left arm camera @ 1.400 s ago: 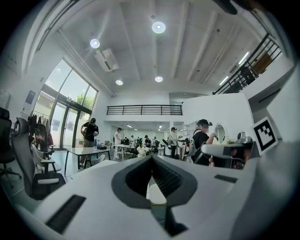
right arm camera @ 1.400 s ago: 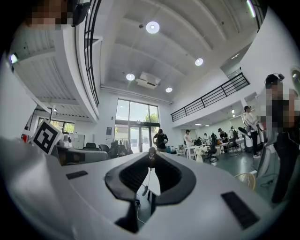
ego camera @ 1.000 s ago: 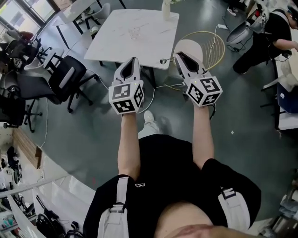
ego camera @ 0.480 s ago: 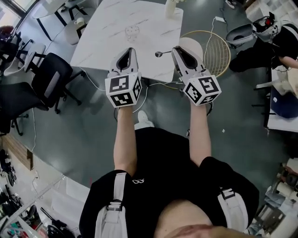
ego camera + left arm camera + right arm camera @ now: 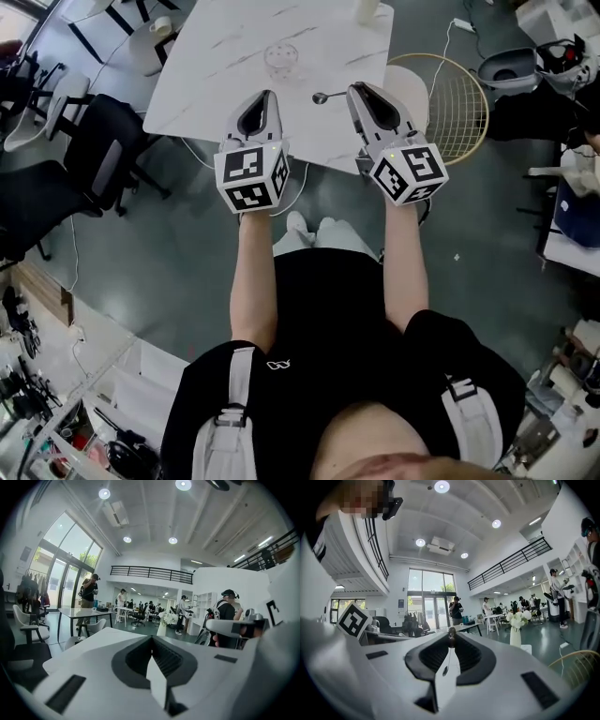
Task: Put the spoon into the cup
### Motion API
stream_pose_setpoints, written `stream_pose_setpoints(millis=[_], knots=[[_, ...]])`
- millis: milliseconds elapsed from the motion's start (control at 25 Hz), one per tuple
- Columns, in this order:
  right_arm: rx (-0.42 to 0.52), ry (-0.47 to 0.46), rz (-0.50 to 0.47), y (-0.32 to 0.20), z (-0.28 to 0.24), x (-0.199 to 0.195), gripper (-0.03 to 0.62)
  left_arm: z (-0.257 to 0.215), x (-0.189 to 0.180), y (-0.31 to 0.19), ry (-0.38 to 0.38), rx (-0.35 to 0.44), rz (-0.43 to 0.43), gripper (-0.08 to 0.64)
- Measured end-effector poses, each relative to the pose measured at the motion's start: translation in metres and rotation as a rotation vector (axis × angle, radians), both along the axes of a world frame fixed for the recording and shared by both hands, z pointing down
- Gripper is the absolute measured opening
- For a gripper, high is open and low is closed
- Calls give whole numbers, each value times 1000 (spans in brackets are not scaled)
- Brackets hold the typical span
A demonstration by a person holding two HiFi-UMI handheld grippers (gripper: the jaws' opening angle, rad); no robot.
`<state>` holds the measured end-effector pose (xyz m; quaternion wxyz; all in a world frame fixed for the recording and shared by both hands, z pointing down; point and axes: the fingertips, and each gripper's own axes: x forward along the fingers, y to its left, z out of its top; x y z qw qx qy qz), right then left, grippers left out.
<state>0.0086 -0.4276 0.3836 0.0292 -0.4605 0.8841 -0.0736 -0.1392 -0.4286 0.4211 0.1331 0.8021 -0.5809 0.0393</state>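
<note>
A clear glass cup (image 5: 281, 58) stands on the white marble table (image 5: 216, 66), beyond and between both grippers. My right gripper (image 5: 352, 89) hangs over the table's near edge, shut on the handle of a small metal spoon (image 5: 323, 97); the spoon's bowl sticks out to the left. In the right gripper view the spoon (image 5: 450, 637) shows as a dark knob pinched at the jaw tips. My left gripper (image 5: 264, 96) is level with it at the left, its jaws together with nothing between them. The left gripper view does not show the cup.
A white vase (image 5: 367, 9) with flowers stands at the table's far right corner. A round gold wire frame (image 5: 459, 94) sits right of the table. Black office chairs (image 5: 103, 150) stand at the left. People stand at other tables far off.
The person has walked up to the table. Both grippers have gone forward from short of the table to over its near edge, the spoon still in the right one.
</note>
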Motion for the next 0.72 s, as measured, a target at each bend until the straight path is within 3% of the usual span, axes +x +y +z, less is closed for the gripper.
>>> stream_pose_setpoints(millis=[320, 720], knots=[[-58, 9, -60, -44, 20, -24, 46, 40, -10, -14, 16, -101, -64, 14], [-54, 133, -179, -107, 58, -48, 46, 83, -12, -14, 19, -204, -131, 14]])
